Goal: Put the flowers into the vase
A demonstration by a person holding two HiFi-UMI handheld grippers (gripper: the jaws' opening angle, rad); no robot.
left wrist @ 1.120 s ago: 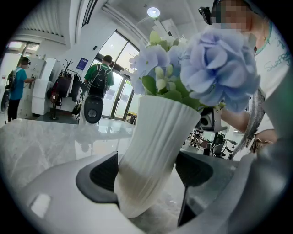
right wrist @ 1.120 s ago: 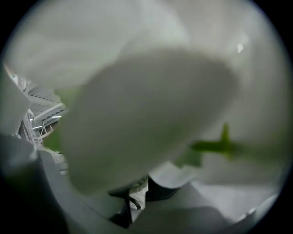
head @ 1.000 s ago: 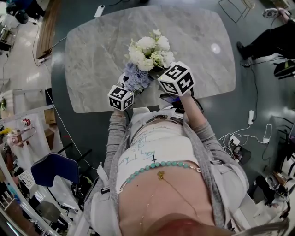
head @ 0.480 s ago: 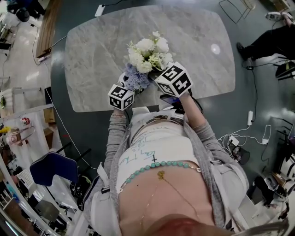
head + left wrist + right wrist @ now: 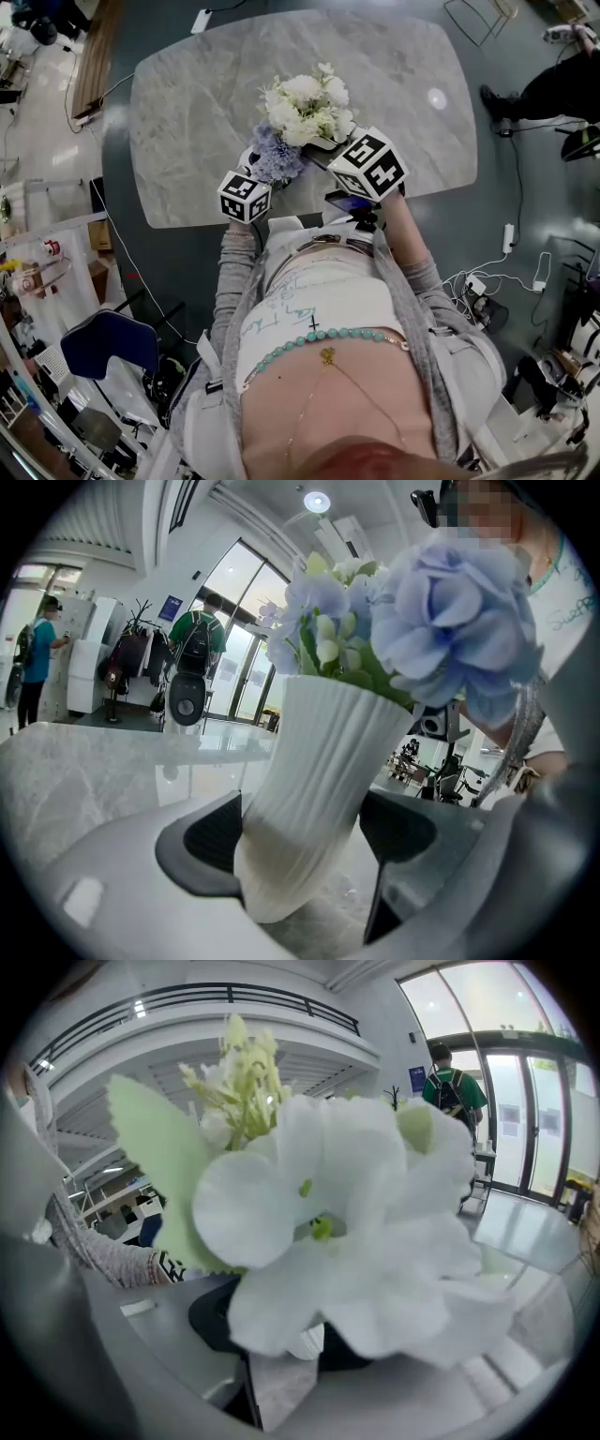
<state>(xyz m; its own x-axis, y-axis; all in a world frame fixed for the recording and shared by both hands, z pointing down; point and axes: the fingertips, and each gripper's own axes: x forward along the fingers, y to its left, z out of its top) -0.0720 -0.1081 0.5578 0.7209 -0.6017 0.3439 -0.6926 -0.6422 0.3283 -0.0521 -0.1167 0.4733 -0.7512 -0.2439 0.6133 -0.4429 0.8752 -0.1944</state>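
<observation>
A white ribbed vase (image 5: 314, 780) stands on the marble table (image 5: 187, 112), leaning a little, with blue flowers (image 5: 450, 621) in its mouth. My left gripper (image 5: 305, 834) is shut on the vase low on its body, one dark pad at each side. In the head view the blue flowers (image 5: 277, 159) sit just beyond the left gripper (image 5: 246, 197) and hide the vase. My right gripper (image 5: 281, 1335) is shut on a bunch of white flowers (image 5: 347, 1241), whose blooms hide the stems. In the head view, the white flowers (image 5: 307, 105) hang just beyond the blue ones, ahead of the right gripper (image 5: 367, 166).
The vase is close to the table's near edge (image 5: 309, 214). A blue chair (image 5: 103, 342) stands to my left and cables (image 5: 497, 281) lie on the floor to my right. A seated person's legs (image 5: 553, 89) show at the far right.
The right gripper has shifted slightly to the right with the white flowers. The left gripper and the vase have stayed put.
</observation>
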